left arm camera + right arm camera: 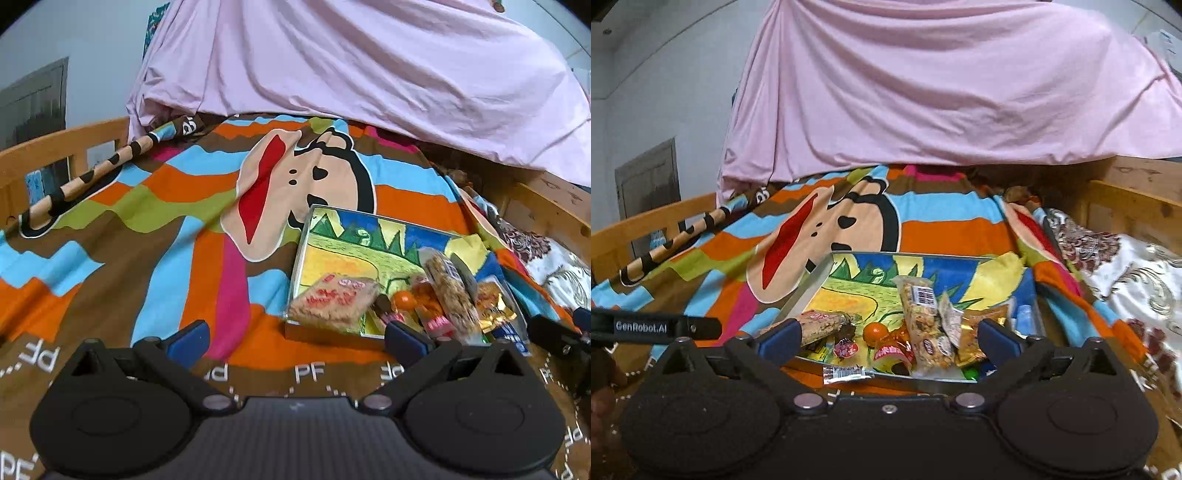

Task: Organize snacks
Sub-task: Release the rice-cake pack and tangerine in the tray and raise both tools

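A shallow metal-rimmed tray point(306, 236) point(809, 284) with a bright drawing on its floor lies on the bed. Its near end holds several snacks: a puffed-rice bar point(332, 301) point(823, 325), a long granola bar point(450, 291) point(923, 321), an orange ball point(402, 298) point(873, 330), a gold packet point(495, 308) point(975, 332) and a small red candy point(846, 348). A white sachet point(847, 371) rests on the tray's near rim. My left gripper point(297, 334) is open and empty, just short of the tray's near left corner. My right gripper point(886, 339) is open over the snack pile, pressing on nothing.
A striped cartoon blanket point(147, 221) covers the bed. A pink sheet point(369, 74) hangs across the far side. A wooden bed rail point(55, 147) runs on the left, with wood boards point(1126, 199) and a floral cloth point(1126, 277) on the right. A striped roll point(92, 173) lies far left.
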Available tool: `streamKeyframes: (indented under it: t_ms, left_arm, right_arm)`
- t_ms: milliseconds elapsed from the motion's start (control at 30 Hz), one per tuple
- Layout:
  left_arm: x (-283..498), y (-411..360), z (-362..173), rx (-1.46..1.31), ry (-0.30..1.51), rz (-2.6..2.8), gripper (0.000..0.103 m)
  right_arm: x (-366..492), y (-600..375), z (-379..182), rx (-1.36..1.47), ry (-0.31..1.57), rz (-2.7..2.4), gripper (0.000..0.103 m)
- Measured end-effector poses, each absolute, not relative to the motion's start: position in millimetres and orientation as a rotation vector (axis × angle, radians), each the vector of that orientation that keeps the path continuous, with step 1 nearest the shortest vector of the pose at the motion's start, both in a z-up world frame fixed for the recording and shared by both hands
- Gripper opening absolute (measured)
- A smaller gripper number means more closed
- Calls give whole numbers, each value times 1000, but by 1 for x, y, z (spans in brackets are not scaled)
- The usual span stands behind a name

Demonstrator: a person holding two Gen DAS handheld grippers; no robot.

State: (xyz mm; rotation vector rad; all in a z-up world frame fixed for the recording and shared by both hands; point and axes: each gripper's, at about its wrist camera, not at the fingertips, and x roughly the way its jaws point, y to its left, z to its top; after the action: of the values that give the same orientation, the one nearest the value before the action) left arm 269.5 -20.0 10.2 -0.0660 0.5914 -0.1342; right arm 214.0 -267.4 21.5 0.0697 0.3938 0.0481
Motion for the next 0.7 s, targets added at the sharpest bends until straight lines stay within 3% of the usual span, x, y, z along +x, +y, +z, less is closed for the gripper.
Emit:
streamKeyframes:
  t_ms: [700]
  left_arm:
    - [170,-6,-7,-18,642,-93,103]
  right_arm:
    - [104,-262,16,47,447,29,102]
